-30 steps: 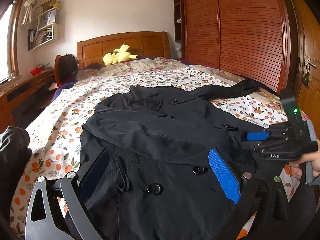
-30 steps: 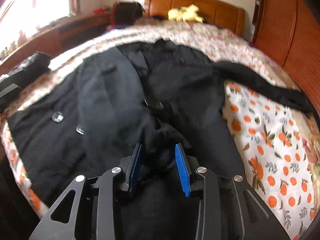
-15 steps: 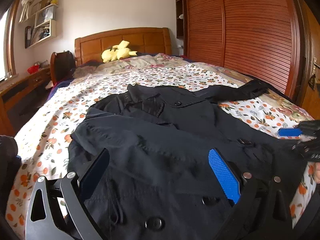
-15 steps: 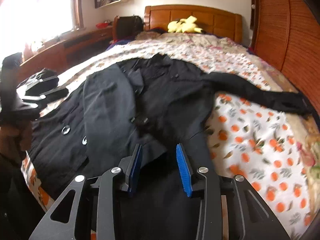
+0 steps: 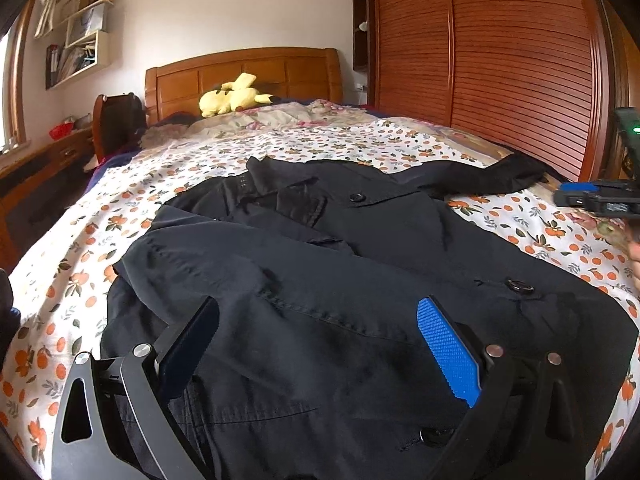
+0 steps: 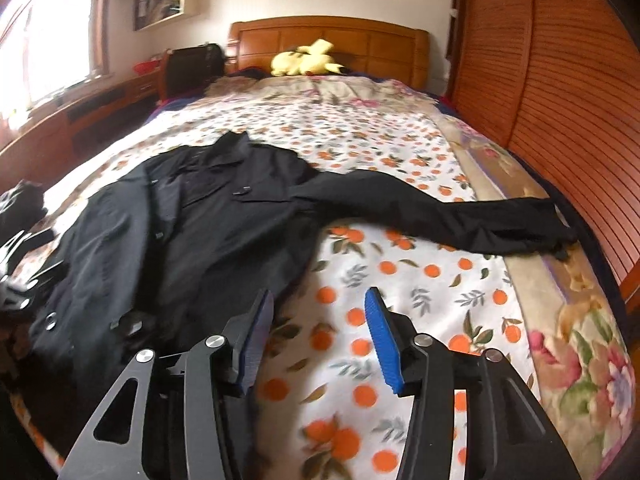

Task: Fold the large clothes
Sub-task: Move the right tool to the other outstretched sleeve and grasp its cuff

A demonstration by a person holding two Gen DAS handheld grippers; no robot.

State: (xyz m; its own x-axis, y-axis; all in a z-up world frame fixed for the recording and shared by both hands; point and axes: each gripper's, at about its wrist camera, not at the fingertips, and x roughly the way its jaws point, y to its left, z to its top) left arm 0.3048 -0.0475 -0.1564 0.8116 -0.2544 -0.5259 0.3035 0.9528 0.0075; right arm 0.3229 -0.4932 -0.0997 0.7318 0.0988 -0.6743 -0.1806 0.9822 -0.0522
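A large black buttoned coat (image 5: 340, 280) lies flat on the bed; it also shows in the right wrist view (image 6: 192, 232). Its left sleeve is folded across the chest. Its right sleeve (image 6: 452, 212) stretches out toward the wardrobe side. My left gripper (image 5: 316, 344) is open and empty, low over the coat's lower front. My right gripper (image 6: 316, 328) is open and empty, above the bedsheet just right of the coat's hem. The right gripper also shows at the right edge of the left wrist view (image 5: 596, 196).
The bed has an orange-print sheet (image 6: 420, 280) and a wooden headboard (image 5: 244, 76) with a yellow plush toy (image 5: 232, 98). A slatted wooden wardrobe (image 5: 500, 60) runs along the right side. A desk and dark chair (image 6: 192, 68) stand at the left.
My right gripper let go of the coat fabric, opened wider and moved right off the coat over the sheet. My left gripper stayed open over the coat's front.
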